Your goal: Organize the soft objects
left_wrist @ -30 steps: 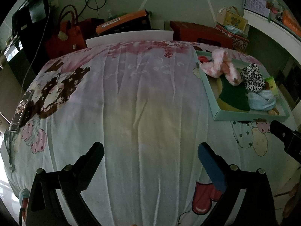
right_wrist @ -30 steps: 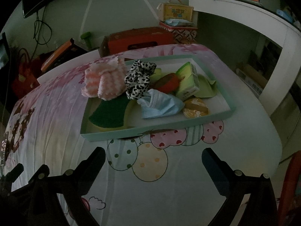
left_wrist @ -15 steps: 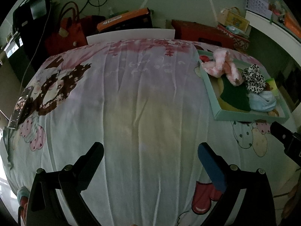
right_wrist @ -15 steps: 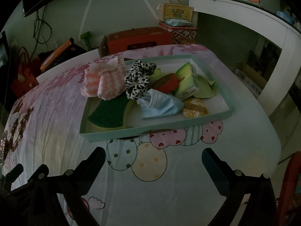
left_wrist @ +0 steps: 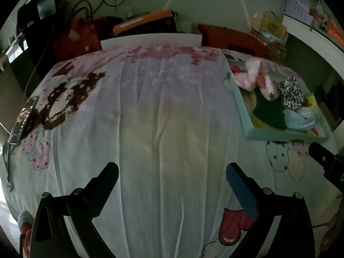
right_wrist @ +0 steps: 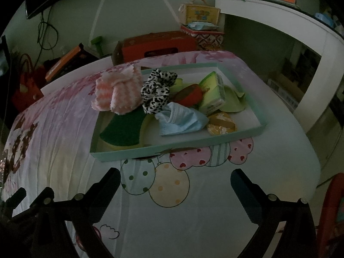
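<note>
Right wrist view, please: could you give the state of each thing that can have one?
Right gripper: jaws open, empty.
Left gripper: jaws open, empty.
Tray: lidless, holding items.
Pink cloth: bunched, overhanging the tray's rim.
Leopard scrunchie: crumpled.
Blue face mask: crumpled.
Green sponge: lying flat.

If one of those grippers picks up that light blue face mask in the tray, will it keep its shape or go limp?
The face mask already lies crumpled and folded, so it would probably droop. It looks thin and pleated, so likely very light. It rests against the leopard-print scrunchie, which might shift slightly when the mask is lifted from the tray.
</note>
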`<state>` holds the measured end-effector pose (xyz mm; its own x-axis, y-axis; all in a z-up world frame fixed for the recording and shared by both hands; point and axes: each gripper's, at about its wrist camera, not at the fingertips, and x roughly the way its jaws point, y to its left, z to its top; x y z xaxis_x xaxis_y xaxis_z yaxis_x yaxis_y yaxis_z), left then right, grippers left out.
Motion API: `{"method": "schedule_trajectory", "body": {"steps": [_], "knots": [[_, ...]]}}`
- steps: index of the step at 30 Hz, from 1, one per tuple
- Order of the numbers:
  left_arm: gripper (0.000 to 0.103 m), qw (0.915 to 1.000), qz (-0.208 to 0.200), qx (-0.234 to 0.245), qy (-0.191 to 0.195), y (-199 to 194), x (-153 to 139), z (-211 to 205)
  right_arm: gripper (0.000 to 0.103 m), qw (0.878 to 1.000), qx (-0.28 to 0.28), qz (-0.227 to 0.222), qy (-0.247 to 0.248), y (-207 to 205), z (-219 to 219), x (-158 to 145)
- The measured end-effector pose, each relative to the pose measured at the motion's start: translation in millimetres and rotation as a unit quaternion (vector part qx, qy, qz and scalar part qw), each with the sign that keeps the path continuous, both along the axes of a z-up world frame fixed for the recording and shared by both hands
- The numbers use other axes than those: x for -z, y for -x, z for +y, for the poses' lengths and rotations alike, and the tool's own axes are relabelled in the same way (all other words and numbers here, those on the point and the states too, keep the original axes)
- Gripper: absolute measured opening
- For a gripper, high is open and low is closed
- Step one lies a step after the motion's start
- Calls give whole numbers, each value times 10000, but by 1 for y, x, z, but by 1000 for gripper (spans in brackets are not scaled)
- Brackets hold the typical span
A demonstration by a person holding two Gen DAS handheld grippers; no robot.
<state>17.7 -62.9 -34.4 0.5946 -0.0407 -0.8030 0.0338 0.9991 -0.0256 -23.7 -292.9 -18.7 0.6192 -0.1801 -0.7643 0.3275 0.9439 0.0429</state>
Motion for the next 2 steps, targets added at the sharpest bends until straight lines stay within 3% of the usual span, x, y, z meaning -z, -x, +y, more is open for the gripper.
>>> {"method": "schedule_trajectory", "body": {"steps": [2], "knots": [[100, 9999, -25, 31, 105, 1, -1, 1, 103, 10000, 6, -5, 11, 1, 1, 0]]}}
